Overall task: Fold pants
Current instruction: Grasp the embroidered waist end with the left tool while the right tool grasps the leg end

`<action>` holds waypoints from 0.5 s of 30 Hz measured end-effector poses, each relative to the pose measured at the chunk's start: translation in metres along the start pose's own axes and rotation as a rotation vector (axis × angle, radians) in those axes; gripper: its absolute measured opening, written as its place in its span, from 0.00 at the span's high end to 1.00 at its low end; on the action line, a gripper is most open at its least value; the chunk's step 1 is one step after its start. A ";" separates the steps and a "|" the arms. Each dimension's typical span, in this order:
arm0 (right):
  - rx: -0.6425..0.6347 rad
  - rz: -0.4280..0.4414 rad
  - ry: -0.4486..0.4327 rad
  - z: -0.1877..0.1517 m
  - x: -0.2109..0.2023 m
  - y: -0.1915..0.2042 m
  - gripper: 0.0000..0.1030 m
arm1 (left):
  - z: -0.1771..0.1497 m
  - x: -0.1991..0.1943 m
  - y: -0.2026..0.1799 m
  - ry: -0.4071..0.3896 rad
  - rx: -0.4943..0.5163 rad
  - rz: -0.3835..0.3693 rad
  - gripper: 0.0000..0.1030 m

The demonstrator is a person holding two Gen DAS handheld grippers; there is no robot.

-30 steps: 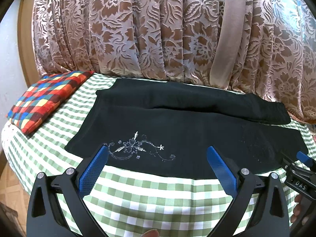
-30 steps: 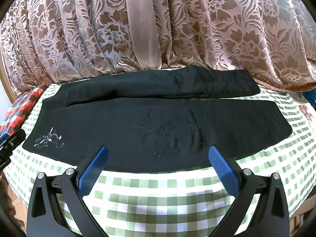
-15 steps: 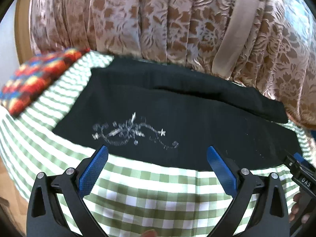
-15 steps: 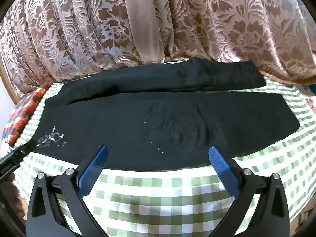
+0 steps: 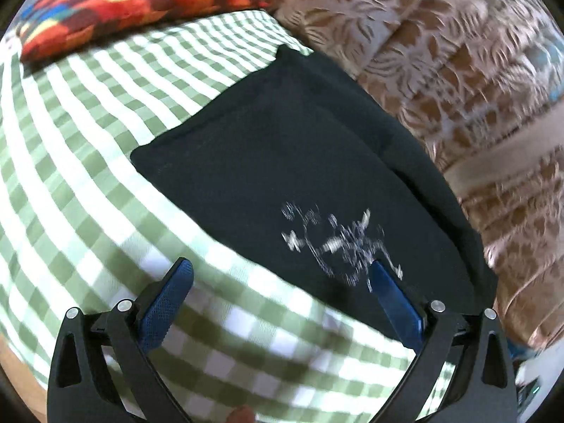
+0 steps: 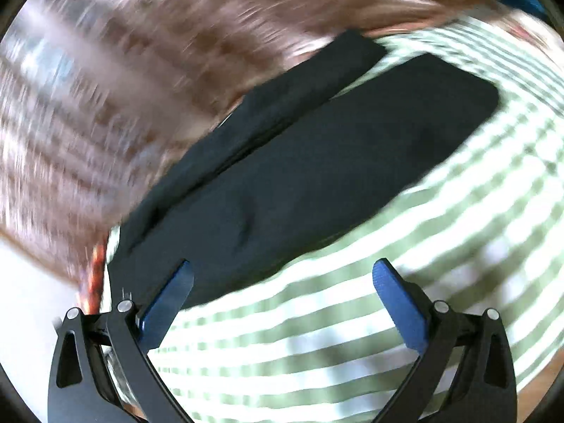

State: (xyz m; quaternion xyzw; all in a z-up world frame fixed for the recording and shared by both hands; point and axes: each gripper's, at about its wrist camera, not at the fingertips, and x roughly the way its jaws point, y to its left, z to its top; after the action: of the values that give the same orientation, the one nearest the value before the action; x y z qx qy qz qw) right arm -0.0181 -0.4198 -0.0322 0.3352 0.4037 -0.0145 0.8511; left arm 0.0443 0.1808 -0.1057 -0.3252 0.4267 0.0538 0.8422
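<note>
Black pants (image 5: 282, 162) on checked cloth (image 5: 77, 162), plaid cushion (image 5: 116, 3) beyond; curtain (image 5: 458, 70) behind

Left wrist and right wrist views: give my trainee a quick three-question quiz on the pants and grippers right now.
1. True or false: the left gripper is shut on the black pants.
2. What cloth covers the surface under the pants in the right wrist view? A) green-and-white checked cloth B) plain blue sheet C) bare wood
3. Fill in: the white embroidery sits next to the left gripper's ____ finger as seen in the image.

Key
1. False: its jaws stand wide apart, holding nothing. The right gripper is open too.
2. A: the checked cloth.
3. Right-hand; the blue pad overlaps its lower edge.
</note>
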 end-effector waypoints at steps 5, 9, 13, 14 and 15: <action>0.220 0.011 -0.079 0.034 -0.014 -0.064 0.09 | 0.011 0.009 0.005 -0.031 -0.068 0.008 0.20; 0.330 -0.003 -0.089 0.054 0.004 -0.095 0.27 | 0.021 0.023 0.000 -0.016 -0.054 0.009 0.63; 0.349 0.006 -0.098 0.080 0.024 -0.100 0.36 | 0.028 0.029 0.003 -0.017 -0.065 -0.005 0.89; 0.352 -0.005 -0.094 0.086 0.030 -0.098 0.41 | 0.029 0.029 0.003 -0.021 -0.061 -0.002 0.90; 0.345 -0.023 -0.088 0.089 0.033 -0.100 0.56 | 0.030 0.028 0.001 -0.023 -0.056 0.003 0.91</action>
State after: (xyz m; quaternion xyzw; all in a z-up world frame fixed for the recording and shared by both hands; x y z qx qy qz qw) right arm 0.0352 -0.5406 -0.0711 0.4709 0.3611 -0.1079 0.7976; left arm 0.0820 0.1940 -0.1152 -0.3472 0.4157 0.0705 0.8377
